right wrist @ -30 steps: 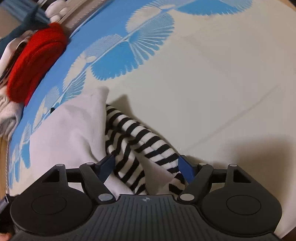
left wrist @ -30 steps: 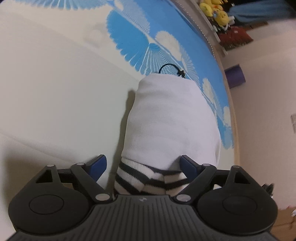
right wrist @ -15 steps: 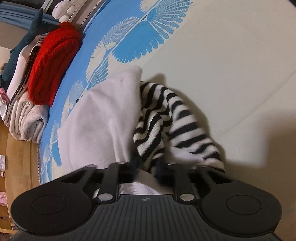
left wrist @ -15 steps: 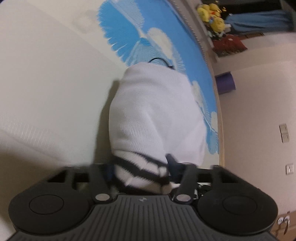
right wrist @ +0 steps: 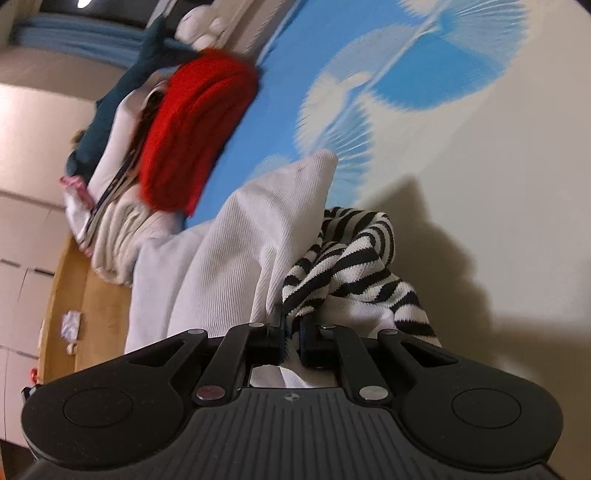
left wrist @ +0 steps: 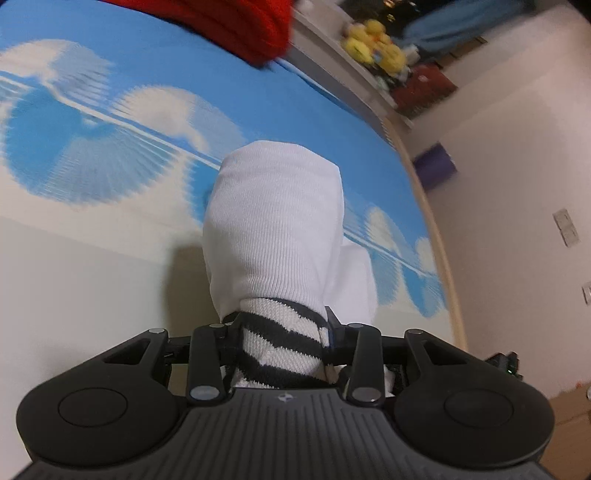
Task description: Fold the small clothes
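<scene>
A small white garment [left wrist: 273, 229] with black-and-white striped cuffs [left wrist: 280, 343] hangs lifted above the blue-and-cream patterned sheet [left wrist: 110, 155]. My left gripper [left wrist: 282, 332] is shut on one striped cuff, the white body hanging forward from it. My right gripper [right wrist: 291, 332] is shut on the garment's edge where white fabric [right wrist: 236, 251] meets a striped sleeve [right wrist: 354, 258], which bunches to the right of the fingers.
A red knit item [right wrist: 192, 129] lies on a pile of folded clothes [right wrist: 114, 236] at the bed's far side; it also shows in the left wrist view [left wrist: 229, 22]. Yellow plush toys [left wrist: 373, 40] sit on a ledge. The wooden bed edge [right wrist: 70, 288] is left.
Both grippers closed on the garment's striped ends and lifted it off the sheet. Both views have swung toward the clothes pile.
</scene>
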Demonstrator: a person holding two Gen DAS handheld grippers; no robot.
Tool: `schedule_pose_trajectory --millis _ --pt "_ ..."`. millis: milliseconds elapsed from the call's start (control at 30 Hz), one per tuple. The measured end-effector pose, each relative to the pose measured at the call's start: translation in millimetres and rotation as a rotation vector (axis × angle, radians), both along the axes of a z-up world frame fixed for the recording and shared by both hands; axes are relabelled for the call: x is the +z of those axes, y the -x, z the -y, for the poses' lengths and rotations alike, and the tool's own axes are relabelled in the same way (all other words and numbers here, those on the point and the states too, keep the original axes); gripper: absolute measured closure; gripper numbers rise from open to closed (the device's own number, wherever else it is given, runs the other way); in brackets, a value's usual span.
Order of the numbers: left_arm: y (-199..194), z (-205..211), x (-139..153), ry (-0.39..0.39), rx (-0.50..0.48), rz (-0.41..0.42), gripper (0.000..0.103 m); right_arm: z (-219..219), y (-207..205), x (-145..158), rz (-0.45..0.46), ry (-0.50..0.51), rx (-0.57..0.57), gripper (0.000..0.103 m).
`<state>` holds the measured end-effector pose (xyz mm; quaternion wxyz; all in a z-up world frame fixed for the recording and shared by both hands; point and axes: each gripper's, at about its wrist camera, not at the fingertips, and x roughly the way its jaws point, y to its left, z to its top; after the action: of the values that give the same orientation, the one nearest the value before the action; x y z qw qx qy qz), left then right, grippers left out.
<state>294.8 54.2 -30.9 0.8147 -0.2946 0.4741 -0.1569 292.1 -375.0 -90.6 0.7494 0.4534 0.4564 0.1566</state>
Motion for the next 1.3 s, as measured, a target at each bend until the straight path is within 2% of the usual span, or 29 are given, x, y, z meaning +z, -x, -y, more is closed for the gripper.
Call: schedule_pose_trajectory --millis 33,100,133,167,233,300,367,433,467,500,533,600,667,700,767,800,833,900,967,1033,1067,1133,1200,1233,1300 --pt "-3.1 -20.5 -4.8 -0.012 0.013 -0.009 0.054 -14.9 -5.1 0.0 0.001 -0.003 0.009 0.096" --pt "-8.9 -58.9 -20.3 -0.086 0.074 -0.050 0.036 -35.0 -13.9 -4.6 -0.019 0.026 0.002 0.095" --pt "-9.5 -76.2 -27.1 -0.138 0.130 -0.084 0.035 -43.1 -17.0 -7.6 -0.044 0.073 -0.011 0.090" --pt "-7.8 -93.7 -32.5 -0.195 0.180 -0.116 0.035 -49.0 -19.1 -10.7 -0.077 0.148 -0.027 0.090" --pt "1.4 -115.3 -31.2 -0.252 0.197 -0.118 0.035 -52.3 -20.1 -12.8 -0.113 0.239 -0.043 0.089" --pt "13.2 -123.3 -27.4 -0.230 0.174 -0.083 0.033 -53.8 -20.6 -9.7 -0.109 0.240 -0.028 0.084" --pt "26.5 -126.8 -30.3 -0.173 0.170 -0.071 0.027 -59.7 -20.3 0.8 -0.054 0.230 0.019 0.075" --pt "38.2 -129.0 -45.8 -0.110 0.191 -0.075 0.027 -72.4 -17.9 10.9 0.001 0.232 0.084 0.057" --pt "41.4 -125.7 -56.8 -0.091 0.191 -0.107 0.027 -80.0 -17.1 12.3 0.015 0.229 0.116 0.054" --pt "42.9 -121.2 -66.0 -0.091 0.183 -0.186 0.028 -88.0 -17.4 12.0 0.021 0.228 0.146 0.049" --pt "43.2 -119.2 -69.6 -0.091 0.183 -0.224 0.028 -97.4 -16.8 9.5 0.022 0.239 0.182 0.047" --pt "43.1 -118.8 -64.7 -0.115 0.182 -0.175 0.027 -114.8 -18.9 3.8 0.021 0.296 0.223 0.045" --pt "40.5 -118.5 -63.1 -0.149 0.196 -0.170 0.027 -131.0 -22.3 -1.8 0.025 0.343 0.249 0.045" --pt "41.3 -120.4 -64.5 -0.139 0.207 -0.186 0.027 -137.6 -21.5 -4.3 0.027 0.345 0.264 0.047" --pt "41.0 -125.4 -66.7 -0.095 0.225 -0.203 0.027 -151.8 -20.5 -8.8 0.030 0.340 0.327 0.067" --pt "40.3 -127.3 -67.1 -0.089 0.222 -0.197 0.027 -157.2 -18.1 -7.5 0.039 0.372 0.350 0.095" --pt "40.4 -127.2 -65.0 -0.090 0.211 -0.184 0.027 -159.2 -14.5 -2.8 0.057 0.403 0.359 0.098" --pt "40.3 -130.1 -64.3 -0.093 0.181 -0.165 0.027 -147.5 -9.5 11.4 0.092 0.365 0.320 0.099" --pt "39.1 -128.1 -63.0 -0.079 0.151 -0.154 0.027 -119.1 -2.0 35.6 0.162 0.223 0.260 0.099" --pt "38.7 -124.6 -63.2 -0.079 0.110 -0.153 0.025 -98.4 6.1 50.0 0.199 0.189 0.248 0.100" --pt "38.9 -121.2 -64.9 -0.095 0.085 -0.162 0.025 -93.5 7.8 48.8 0.176 0.216 0.253 0.103" --pt "36.0 -111.0 -73.5 -0.161 0.023 -0.205 0.025 -86.7 6.9 25.4 0.032 0.303 0.272 0.102" --pt "34.1 -103.9 -83.1 -0.234 -0.011 -0.236 0.017 -90.9 4.6 -0.1 -0.080 0.354 0.305 0.102" --pt "33.7 -103.7 -86.8 -0.261 -0.009 -0.250 0.016 -97.1 4.2 -5.6 -0.087 0.387 0.326 0.102" --pt "34.6 -108.6 -89.0 -0.248 0.014 -0.268 0.018 -106.9 3.6 -4.4 -0.066 0.443 0.339 0.099"
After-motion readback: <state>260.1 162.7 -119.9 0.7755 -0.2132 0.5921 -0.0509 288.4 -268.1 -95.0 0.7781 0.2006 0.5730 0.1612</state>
